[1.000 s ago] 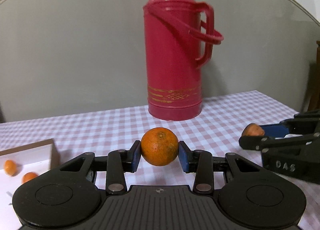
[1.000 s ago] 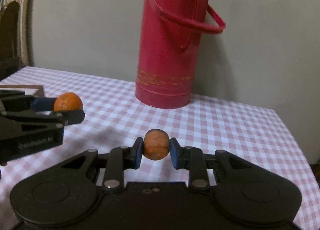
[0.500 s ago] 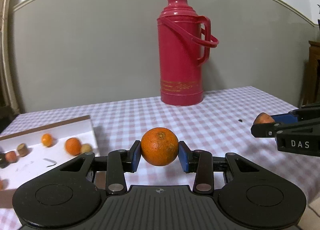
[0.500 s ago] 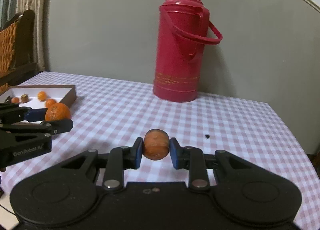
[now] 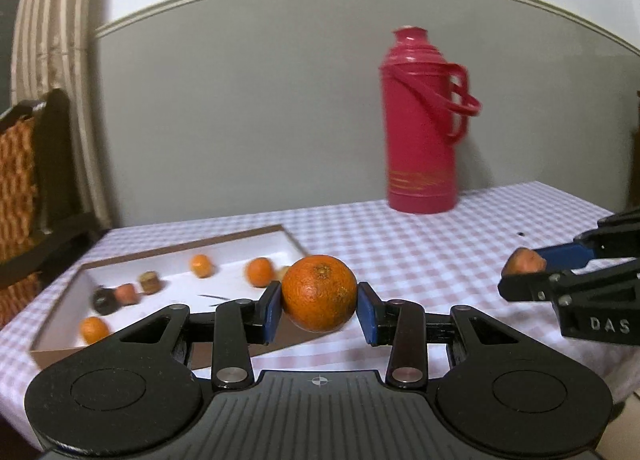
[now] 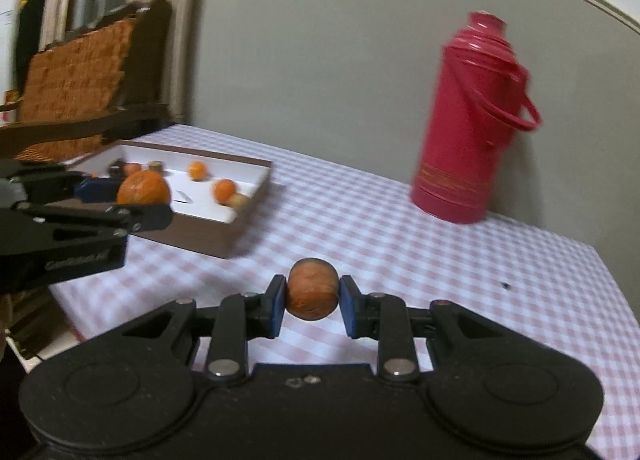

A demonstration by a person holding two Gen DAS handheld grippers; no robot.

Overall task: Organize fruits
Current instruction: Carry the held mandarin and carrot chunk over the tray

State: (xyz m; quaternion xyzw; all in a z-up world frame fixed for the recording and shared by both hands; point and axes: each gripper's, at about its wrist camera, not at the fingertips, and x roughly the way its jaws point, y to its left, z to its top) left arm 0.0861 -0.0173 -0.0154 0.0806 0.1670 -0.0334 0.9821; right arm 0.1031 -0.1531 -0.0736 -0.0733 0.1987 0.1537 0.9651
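My left gripper (image 5: pixel 319 314) was clamped on the orange (image 5: pixel 319 292), its blue pads pressed to either side, carried above the checked surface (image 5: pixel 420 256). My right gripper (image 6: pixel 313 310) was closed on a smaller brownish-orange fruit (image 6: pixel 313 288), also lifted clear. What mattered was the white-lined box (image 5: pixel 292 238): it lay ahead and to the left of both grippers, several small fruits already in it. The orange hung just at the box's near right corner, so I judged the left gripper the nearer one; the right sat further out and would have to travel leftward behind it. The red thermos (image 6: pixel 468 120) stood well apart on the right.
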